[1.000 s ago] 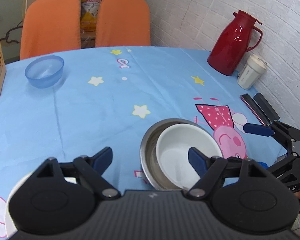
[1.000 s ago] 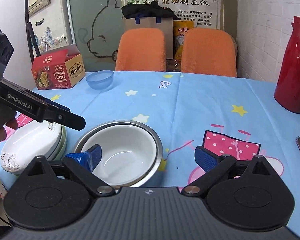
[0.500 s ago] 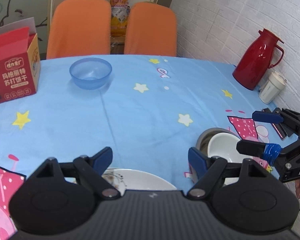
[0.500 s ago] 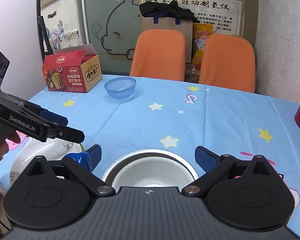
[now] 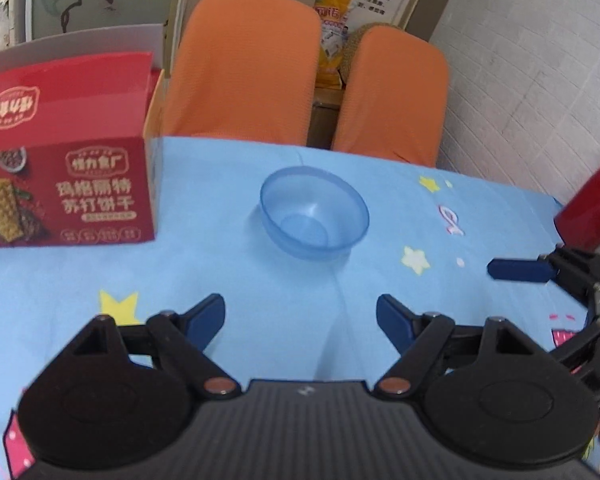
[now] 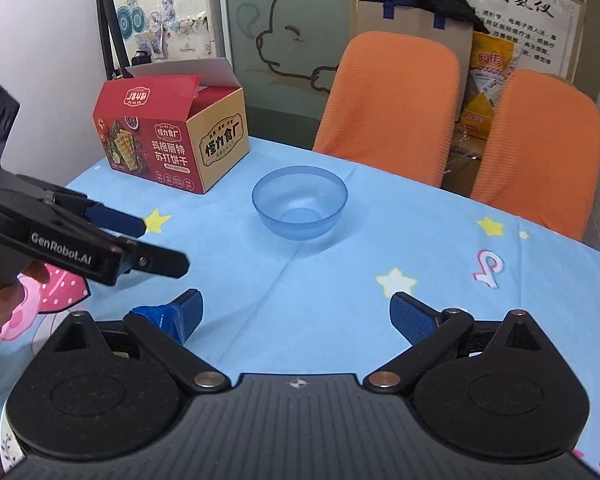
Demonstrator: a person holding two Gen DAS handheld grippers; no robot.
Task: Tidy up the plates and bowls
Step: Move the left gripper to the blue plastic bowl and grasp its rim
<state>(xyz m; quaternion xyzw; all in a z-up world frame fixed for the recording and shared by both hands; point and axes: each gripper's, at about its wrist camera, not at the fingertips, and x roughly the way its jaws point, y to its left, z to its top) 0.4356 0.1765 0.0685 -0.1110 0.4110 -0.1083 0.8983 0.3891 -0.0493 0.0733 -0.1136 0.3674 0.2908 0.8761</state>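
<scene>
The left gripper [image 5: 300, 318] is standing open with nothing between its blue pads, low in the frame over the blue tablecloth [image 5: 228, 280]. The right gripper [image 6: 294, 318] is also spread wide and holding nothing. The blue plastic bowl [image 5: 314, 212] is sitting upright at the frame centre, near the red cracker box [image 5: 60, 184] at the left, before two orange chairs [image 5: 240, 68]

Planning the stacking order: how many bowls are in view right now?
1: a blue bowl alone on the tablecloth, right of the red box, before the orange chairs. Others may sit below the frame.
</scene>
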